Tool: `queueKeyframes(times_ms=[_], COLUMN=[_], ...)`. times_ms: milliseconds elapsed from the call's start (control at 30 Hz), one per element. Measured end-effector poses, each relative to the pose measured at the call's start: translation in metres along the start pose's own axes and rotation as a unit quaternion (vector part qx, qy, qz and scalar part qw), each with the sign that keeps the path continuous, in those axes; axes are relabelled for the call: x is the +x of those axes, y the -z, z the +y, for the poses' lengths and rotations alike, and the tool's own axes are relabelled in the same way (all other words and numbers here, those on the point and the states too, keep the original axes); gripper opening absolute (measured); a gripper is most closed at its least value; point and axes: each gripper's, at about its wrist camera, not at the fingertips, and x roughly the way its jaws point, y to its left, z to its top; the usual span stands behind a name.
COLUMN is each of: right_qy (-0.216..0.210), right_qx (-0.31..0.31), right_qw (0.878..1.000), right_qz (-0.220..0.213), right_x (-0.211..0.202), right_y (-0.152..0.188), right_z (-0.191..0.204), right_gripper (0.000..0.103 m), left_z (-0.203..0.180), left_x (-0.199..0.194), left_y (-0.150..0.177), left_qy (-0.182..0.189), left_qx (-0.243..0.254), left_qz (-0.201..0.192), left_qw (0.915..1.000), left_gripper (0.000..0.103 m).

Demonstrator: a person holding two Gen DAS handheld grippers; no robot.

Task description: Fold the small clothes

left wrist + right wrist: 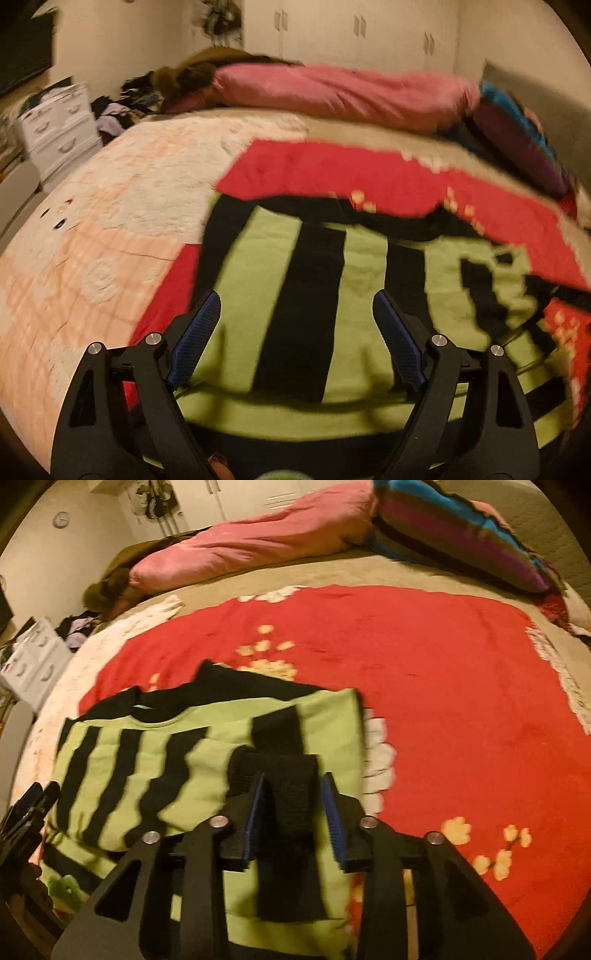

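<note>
- A red fleecy blanket (424, 664) with pale flower prints covers the bed.
- On it lies the sweater (147, 760), soft knit, lime green with black stripes, one sleeve folded across its body.
- A pink pillow (332, 92) and a striped cushion (461, 542) sit at the far edge.
- White drawers (59, 125) stand beside the bed.
- The left gripper (295, 317) hangs wide apart over the sweater, gripping nothing.
- The right gripper (295, 786) is parted around the black cuff (291, 794), pads not pressing.

The left wrist view is smeared with motion blur. The green-and-black striped top (317, 295) runs off its 6 o'clock edge, hem unseen. In the right wrist view, the left gripper (29, 812) is cut off at 9 o'clock, its jaws unreadable; the right gripper (295, 786) hides part of the black sleeve cuff (291, 797).
</note>
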Motion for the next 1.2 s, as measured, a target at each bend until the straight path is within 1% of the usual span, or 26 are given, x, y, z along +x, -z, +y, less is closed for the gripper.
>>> queueKeyframes(times_ms=[33,100,133,167,200,267,333,367,433,500,533,600,633,667,700,733,767,800,867,900,933,967,1033,1100,1167,1200], right_qy=[0.007,0.020,0.019,0.009,-0.005,-0.032,-0.063,-0.070,-0.067,-0.078,-0.073,-0.045,-0.060,-0.088,-0.105,-0.114,-0.118,-0.128,-0.112,-0.111,-0.116,-0.117,-0.118,-0.111,-0.114,-0.122], right_qx=[0.001,0.001,0.001,0.003,0.001,-0.015,-0.030,-0.045,-0.089,-0.102,-0.099,-0.073,-0.052,-0.034,-0.028,-0.031,-0.042,-0.068,-0.107,-0.130,-0.141,-0.152,-0.177,-0.202,-0.216,-0.223], right_qw=[1.000,1.000,0.999,0.999,0.998,0.997,0.996,0.995,0.993,0.991,0.992,0.996,0.997,0.995,0.994,0.992,0.991,0.989,0.988,0.985,0.983,0.981,0.977,0.973,0.970,0.967], right_qz=[-0.006,-0.021,-0.030,-0.041,-0.059,-0.071,-0.063,-0.054,-0.041,-0.025,-0.018,0.004,-0.003,-0.020,-0.032,-0.045,-0.046,-0.034,-0.015,-0.012,-0.012,-0.012,-0.008,0.000,0.003,0.005], right_x=[-0.005,-0.017,-0.024,-0.032,-0.043,-0.052,-0.051,-0.047,-0.035,-0.022,-0.016,-0.003,-0.007,-0.016,-0.024,-0.032,-0.034,-0.033,-0.028,-0.026,-0.025,-0.022,-0.012,0.002,0.009,0.012], right_y=[0.001,0.003,0.004,0.005,0.007,0.012,0.016,0.018,0.021,0.020,0.019,0.017,0.016,0.016,0.017,0.019,0.021,0.024,0.029,0.031,0.032,0.031,0.029,0.025,0.024,0.021], right_z=[-0.005,-0.012,-0.014,-0.015,-0.012,0.000,0.012,0.021,0.043,0.054,0.054,0.044,0.036,0.027,0.018,0.009,0.004,-0.001,-0.004,-0.004,-0.002,0.000,0.008,0.015,0.016,0.018], right_gripper=[0.040,0.040,0.041,0.041,0.041,0.042,0.042,0.042,0.042,0.041,0.042,0.041,0.042,0.042,0.051,0.061,0.066,0.069,0.069,0.069,0.069,0.069,0.069,0.069,0.069,0.068], left_z=[-0.002,-0.004,-0.004,-0.004,-0.004,-0.002,-0.002,-0.001,-0.002,0.000,0.001,0.002,0.002,0.004,0.004,0.004,0.004,0.005,0.006,0.005,0.003,0.001,-0.005,-0.014,-0.020,-0.021], left_x=[0.013,0.026,0.027,0.026,0.024,0.022,0.022,0.022,0.022,0.021,0.022,0.022,0.022,0.022,0.021,0.020,0.018,0.012,-0.001,-0.009,-0.016,-0.021,-0.024,-0.018,-0.002,0.006], left_y=[0.004,0.012,0.014,0.014,0.014,0.014,0.016,0.017,0.017,0.017,0.017,0.017,0.017,0.017,0.016,0.016,0.016,0.016,0.013,0.011,0.009,0.007,0.005,0.006,0.010,0.013], left_qy=[-0.010,-0.019,-0.018,-0.018,-0.016,-0.011,-0.011,-0.010,-0.008,-0.004,-0.003,-0.001,0.001,0.002,0.002,0.003,0.005,0.011,0.029,0.033,0.037,0.042,0.064,0.071,0.075,0.071], left_qx=[0.010,0.019,0.021,0.023,0.023,0.019,0.022,0.023,0.022,0.018,0.018,0.015,0.015,0.014,0.013,0.012,0.011,0.008,0.000,0.000,0.001,0.002,0.000,0.010,0.016,0.017], left_qz=[0.022,0.049,0.049,0.048,0.045,0.043,0.042,0.041,0.041,0.041,0.040,0.041,0.040,0.040,0.039,0.036,0.031,0.023,0.003,-0.010,-0.022,-0.029,-0.036,-0.024,0.003,0.021], left_qw=[0.9997,0.9985,0.9984,0.9984,0.9986,0.9988,0.9988,0.9988,0.9989,0.9990,0.9990,0.9990,0.9991,0.9991,0.9992,0.9993,0.9994,0.9996,0.9996,0.9994,0.9991,0.9987,0.9973,0.9972,0.9970,0.9971], left_gripper=[0.077,0.077,0.077,0.077,0.077,0.077,0.077,0.077,0.077,0.077,0.077,0.077,0.077,0.077,0.077,0.077,0.077,0.077,0.077,0.077,0.077,0.077,0.077,0.077,0.077,0.077])
